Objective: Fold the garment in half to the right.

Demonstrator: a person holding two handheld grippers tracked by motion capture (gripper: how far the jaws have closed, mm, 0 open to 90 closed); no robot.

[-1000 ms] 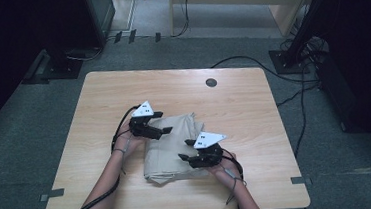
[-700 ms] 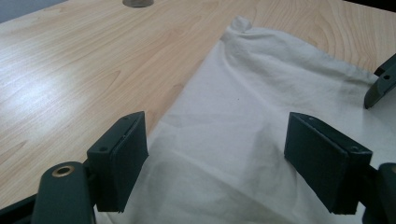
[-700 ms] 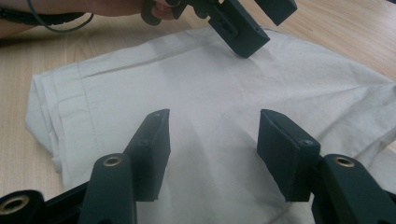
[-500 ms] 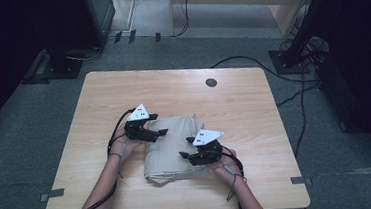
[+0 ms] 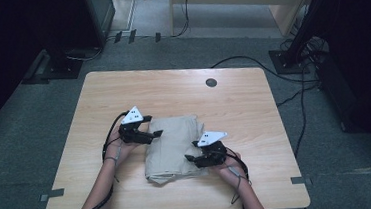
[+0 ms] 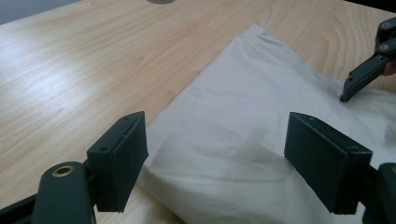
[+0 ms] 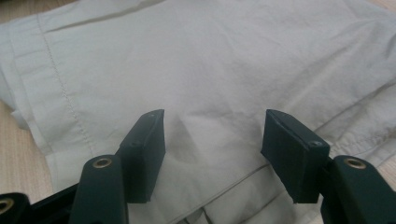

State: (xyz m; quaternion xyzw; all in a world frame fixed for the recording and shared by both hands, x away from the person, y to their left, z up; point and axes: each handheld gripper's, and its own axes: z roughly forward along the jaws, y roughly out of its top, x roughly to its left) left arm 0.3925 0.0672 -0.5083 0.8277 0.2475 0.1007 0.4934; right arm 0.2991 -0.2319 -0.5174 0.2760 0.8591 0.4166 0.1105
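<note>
we see the folded beige cloth (image 5: 173, 148) mid-table. our left gripper (image 5: 156, 134) gapes wide at its ten o'clock edge, gripping nothing. our right gripper (image 5: 191, 157), at four o'clock, has just been opening, its jaws clear above the fabric.

Two handheld black grippers: left gripper (image 5: 156, 134), right gripper (image 5: 191, 157). Each topped with a white-grey three-cornered plate bearing dark dots. Flat rectangular black jaws, brass-ringed screws at the base. Black cables trailing along bare forearms.
</note>
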